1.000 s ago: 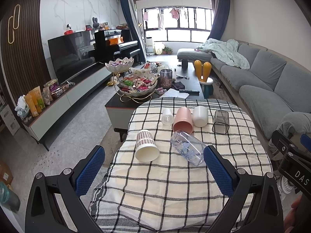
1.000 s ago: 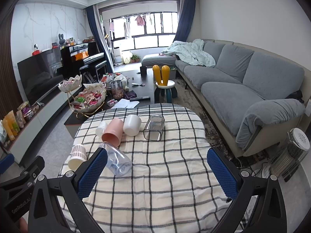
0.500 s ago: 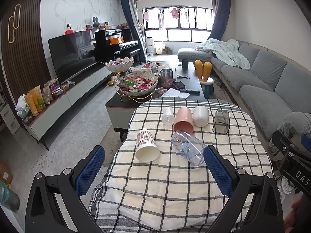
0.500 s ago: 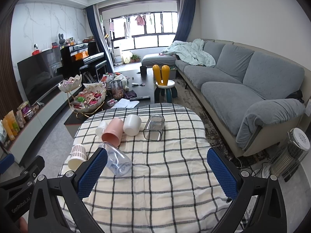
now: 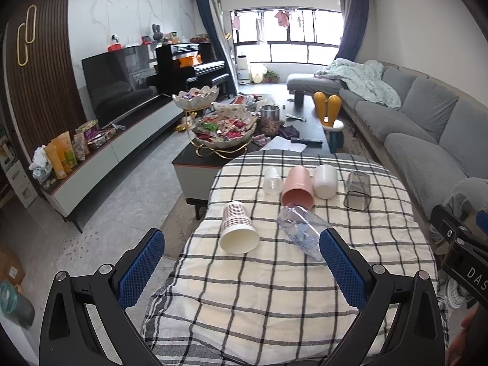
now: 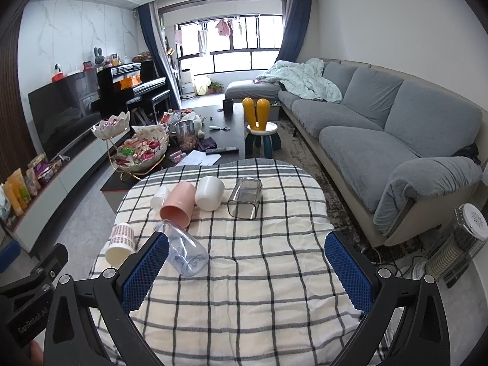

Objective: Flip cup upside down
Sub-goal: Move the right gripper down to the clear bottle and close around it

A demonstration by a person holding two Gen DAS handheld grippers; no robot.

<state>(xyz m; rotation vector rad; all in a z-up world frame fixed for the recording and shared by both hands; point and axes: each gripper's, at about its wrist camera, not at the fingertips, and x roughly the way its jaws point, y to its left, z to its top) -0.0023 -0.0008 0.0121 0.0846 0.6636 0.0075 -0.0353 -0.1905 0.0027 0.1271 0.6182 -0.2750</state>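
While both the left gripper and the right gripper hover wide open and empty, six cups lie tipped on the checked tablecloth; nearest is the clear cup, with a grey sofa alongside.

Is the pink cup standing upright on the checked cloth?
No, the pink cup lies on its side on the checked cloth, its open mouth facing the camera.
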